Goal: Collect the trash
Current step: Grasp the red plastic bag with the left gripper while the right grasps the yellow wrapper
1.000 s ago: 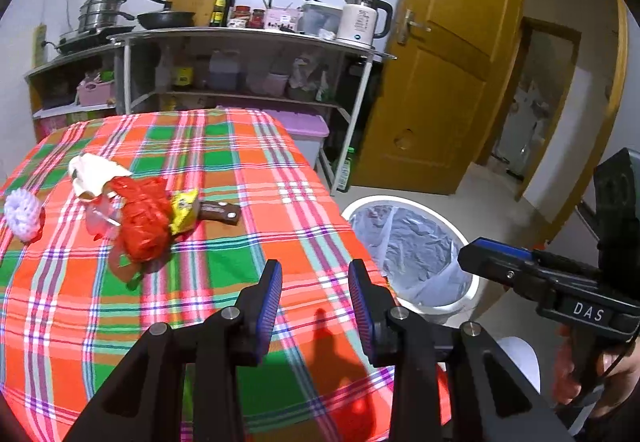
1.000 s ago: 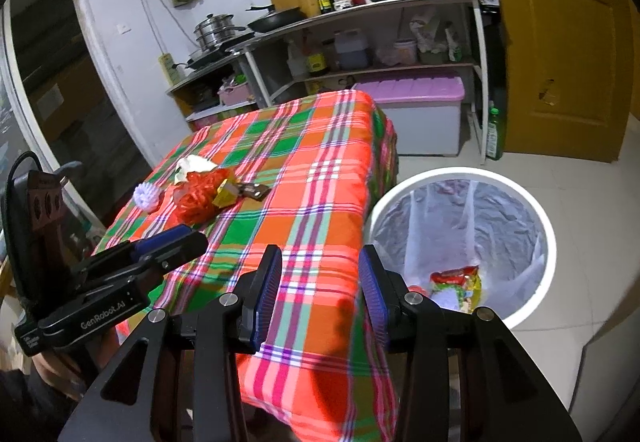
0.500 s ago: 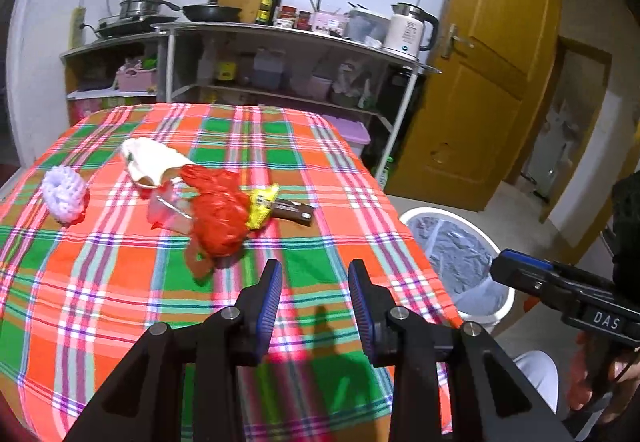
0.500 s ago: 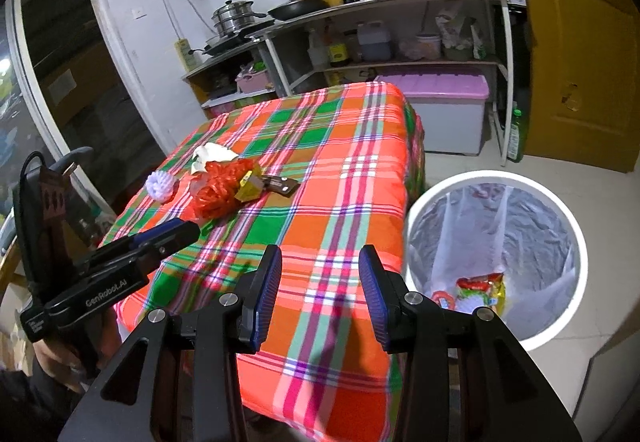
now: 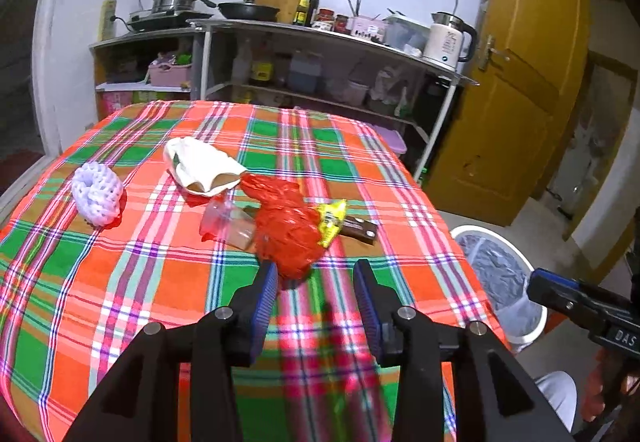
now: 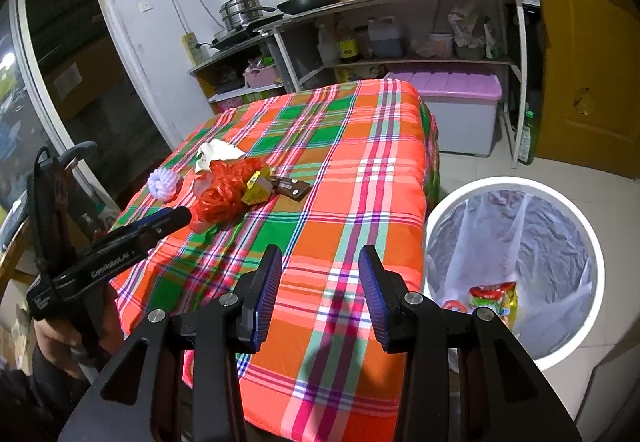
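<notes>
On the desk [image 5: 168, 282], under a plaid red, green and orange cloth: all loose trash sits left of centre.
Left gripper [image 5: 316, 298]: hangs over the near part of the desk; fingers [image 5: 267, 294] released, having just spread wider, nothing between them; the near tip of the red plastic bag shows just beyond the gap.
Right gripper [image 6: 320, 292]: hangs over the near desk edge; fingers [image 6: 372, 294] parted, nothing between them; in the left wrist view its body [image 5: 580, 306] sits at the right, above the bin.
Red plastic bag [image 5: 288, 226]: crumpled, lying on the desk; also seen from the right wrist [image 6: 224, 194].
Yellow wrapper [image 5: 331, 222]: touching the right side of the red plastic bag.
Brown wrapper [image 5: 360, 228]: flat, just right of the yellow wrapper, partly beneath it.
Clear plastic cup [image 5: 228, 222]: lying on its side against the left of the red plastic bag.
White paper wrapping [image 5: 200, 166]: behind the cup, towards the far side.
White foam net [image 5: 96, 190]: apart from the pile, near the left desk edge.
Trash bin [image 6: 576, 346]: white, round, on the floor right of the desk, lined with a clear bag; colourful packets [image 6: 492, 298] lie at the bottom.
Hand [image 6: 60, 338]: grips the left gripper's handle at the lower left of the right wrist view.
</notes>
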A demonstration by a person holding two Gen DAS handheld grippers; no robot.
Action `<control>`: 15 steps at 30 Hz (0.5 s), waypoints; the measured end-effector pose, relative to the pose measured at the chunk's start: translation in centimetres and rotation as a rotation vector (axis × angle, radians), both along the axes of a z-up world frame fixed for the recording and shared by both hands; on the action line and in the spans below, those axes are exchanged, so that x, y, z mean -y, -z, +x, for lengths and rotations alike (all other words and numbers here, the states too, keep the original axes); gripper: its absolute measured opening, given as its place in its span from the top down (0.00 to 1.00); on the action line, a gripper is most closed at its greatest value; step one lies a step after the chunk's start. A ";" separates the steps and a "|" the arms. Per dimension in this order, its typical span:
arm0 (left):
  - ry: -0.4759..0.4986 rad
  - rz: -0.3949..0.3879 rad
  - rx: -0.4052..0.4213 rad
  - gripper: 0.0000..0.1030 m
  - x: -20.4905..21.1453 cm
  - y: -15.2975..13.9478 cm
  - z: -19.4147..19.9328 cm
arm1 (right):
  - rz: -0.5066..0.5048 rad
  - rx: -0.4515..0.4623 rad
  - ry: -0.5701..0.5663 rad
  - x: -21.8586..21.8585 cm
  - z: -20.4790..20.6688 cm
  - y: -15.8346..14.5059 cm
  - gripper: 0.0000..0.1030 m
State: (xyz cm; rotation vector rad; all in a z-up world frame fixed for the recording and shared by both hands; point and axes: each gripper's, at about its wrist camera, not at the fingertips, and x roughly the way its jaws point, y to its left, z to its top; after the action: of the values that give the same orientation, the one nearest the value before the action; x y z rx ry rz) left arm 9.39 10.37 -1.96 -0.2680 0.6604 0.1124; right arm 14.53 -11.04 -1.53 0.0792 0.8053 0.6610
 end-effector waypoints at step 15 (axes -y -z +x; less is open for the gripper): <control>-0.006 -0.041 -0.055 0.48 -2.2 3.1 5.2 | -0.028 -0.038 -0.021 -2.2 3.0 1.6 0.60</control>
State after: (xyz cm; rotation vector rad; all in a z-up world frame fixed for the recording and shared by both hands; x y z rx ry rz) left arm 14.57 12.62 -5.03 -0.3077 0.7170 0.1124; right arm 17.52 -8.86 -3.10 0.0580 0.8531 0.6699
